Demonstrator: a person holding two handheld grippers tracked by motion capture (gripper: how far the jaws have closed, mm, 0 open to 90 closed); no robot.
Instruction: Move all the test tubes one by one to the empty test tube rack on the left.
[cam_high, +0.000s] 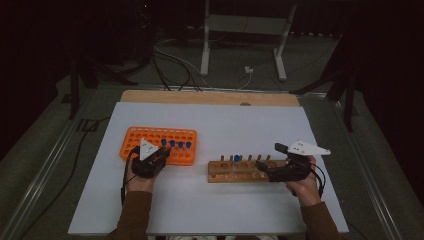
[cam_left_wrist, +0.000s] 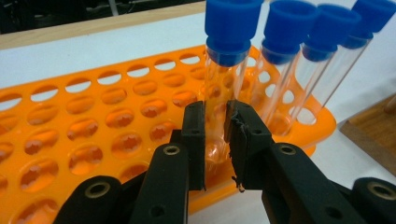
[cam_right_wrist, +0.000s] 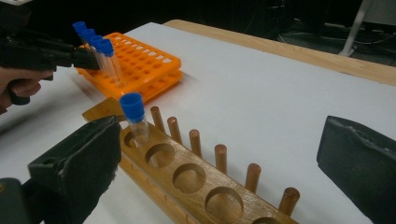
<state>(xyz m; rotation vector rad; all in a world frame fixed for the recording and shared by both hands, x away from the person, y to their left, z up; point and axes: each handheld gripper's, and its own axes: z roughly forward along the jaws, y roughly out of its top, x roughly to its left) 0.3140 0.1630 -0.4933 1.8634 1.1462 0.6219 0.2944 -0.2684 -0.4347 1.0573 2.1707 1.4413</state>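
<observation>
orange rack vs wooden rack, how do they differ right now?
The orange rack is a plastic grid of many small holes; the wooden rack has one row of large holes backed by pegs. The orange rack holds four blue-capped tubes; the wooden rack holds one. The left gripper is shut on a tube in the orange rack; the right gripper stands open around the wooden rack. Both sit on the white tabletop.

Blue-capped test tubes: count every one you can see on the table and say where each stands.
5. Four stand in a row in the orange rack, the nearest one clamped by the left tongs; one stands in the wooden rack.
</observation>
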